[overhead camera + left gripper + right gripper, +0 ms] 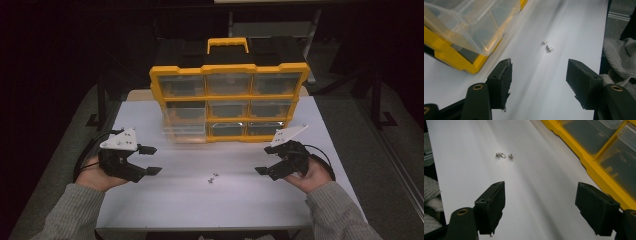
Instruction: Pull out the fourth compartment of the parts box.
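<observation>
Small metal screws (213, 177) lie loose on the white tabletop (200, 205), near its middle, in front of the yellow organizer case (229, 102). Case stands upright at the far edge; its lower-left clear drawer (184, 132) is pulled partway out. Left gripper (150, 160) sits left of the screws, jaws open, nothing between them. Right gripper (267, 167) sits right of the screws, jaws open and empty. Both well apart from the screws.
</observation>
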Demonstrator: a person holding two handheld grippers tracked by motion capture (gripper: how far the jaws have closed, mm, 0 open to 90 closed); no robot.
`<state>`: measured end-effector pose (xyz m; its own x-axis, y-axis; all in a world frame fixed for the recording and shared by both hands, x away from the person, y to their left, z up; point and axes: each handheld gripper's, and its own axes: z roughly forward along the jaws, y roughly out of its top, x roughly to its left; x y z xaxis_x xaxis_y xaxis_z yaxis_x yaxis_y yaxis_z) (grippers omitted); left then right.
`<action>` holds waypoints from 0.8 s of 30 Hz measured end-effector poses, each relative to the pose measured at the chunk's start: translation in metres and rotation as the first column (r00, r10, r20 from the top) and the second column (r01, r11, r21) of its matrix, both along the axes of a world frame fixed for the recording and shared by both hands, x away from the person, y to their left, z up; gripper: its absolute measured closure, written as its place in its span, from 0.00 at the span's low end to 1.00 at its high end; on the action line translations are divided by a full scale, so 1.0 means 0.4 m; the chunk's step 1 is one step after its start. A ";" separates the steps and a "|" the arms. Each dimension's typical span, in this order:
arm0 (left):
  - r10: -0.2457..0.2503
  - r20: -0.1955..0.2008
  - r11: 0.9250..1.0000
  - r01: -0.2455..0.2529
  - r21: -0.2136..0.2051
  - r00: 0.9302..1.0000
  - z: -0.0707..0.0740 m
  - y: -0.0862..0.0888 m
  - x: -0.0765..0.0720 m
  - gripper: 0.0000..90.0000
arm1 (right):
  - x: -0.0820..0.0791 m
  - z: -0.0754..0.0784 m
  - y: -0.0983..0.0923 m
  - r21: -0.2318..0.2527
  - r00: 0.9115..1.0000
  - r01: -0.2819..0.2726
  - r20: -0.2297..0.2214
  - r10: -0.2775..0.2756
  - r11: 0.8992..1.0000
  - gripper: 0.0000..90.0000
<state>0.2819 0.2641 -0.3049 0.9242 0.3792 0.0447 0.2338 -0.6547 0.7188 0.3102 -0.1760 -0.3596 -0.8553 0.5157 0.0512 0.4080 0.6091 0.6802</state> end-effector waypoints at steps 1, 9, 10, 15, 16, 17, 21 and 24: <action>0.005 -0.002 1.000 -0.005 0.000 1.000 -0.004 0.002 -0.002 0.40 | 0.002 0.001 0.006 -0.002 1.000 -0.005 0.001 0.005 1.000 0.26; 0.025 -0.002 1.000 -0.025 -0.008 1.000 -0.037 0.015 -0.024 0.38 | 0.010 0.000 0.048 -0.004 0.999 -0.039 -0.007 0.039 0.999 0.27; 0.029 -0.004 1.000 -0.029 -0.009 1.000 -0.042 0.017 -0.026 0.38 | 0.011 0.000 0.052 -0.003 0.999 -0.047 -0.001 0.047 0.999 0.27; 0.048 -0.010 0.999 -0.048 -0.006 0.999 -0.062 0.031 -0.035 0.37 | 0.015 0.001 0.065 -0.002 0.999 -0.054 -0.009 0.054 0.999 0.27; 0.055 -0.013 0.998 -0.055 -0.009 0.998 -0.065 0.032 -0.037 0.37 | 0.016 0.001 0.067 -0.002 0.998 -0.058 -0.006 0.058 0.998 0.27; 0.059 -0.012 0.998 -0.059 -0.012 0.998 -0.067 0.032 -0.039 0.37 | 0.017 0.002 0.069 -0.002 0.998 -0.058 -0.011 0.058 0.998 0.27; 0.065 -0.001 0.998 -0.065 -0.012 0.998 -0.072 0.035 -0.043 0.35 | 0.022 0.010 0.075 -0.002 0.998 -0.062 -0.010 0.062 0.998 0.27; 0.071 0.000 0.997 -0.071 -0.014 0.997 -0.077 0.035 -0.048 0.35 | 0.025 0.017 0.082 -0.001 0.997 -0.078 0.000 0.078 0.997 0.28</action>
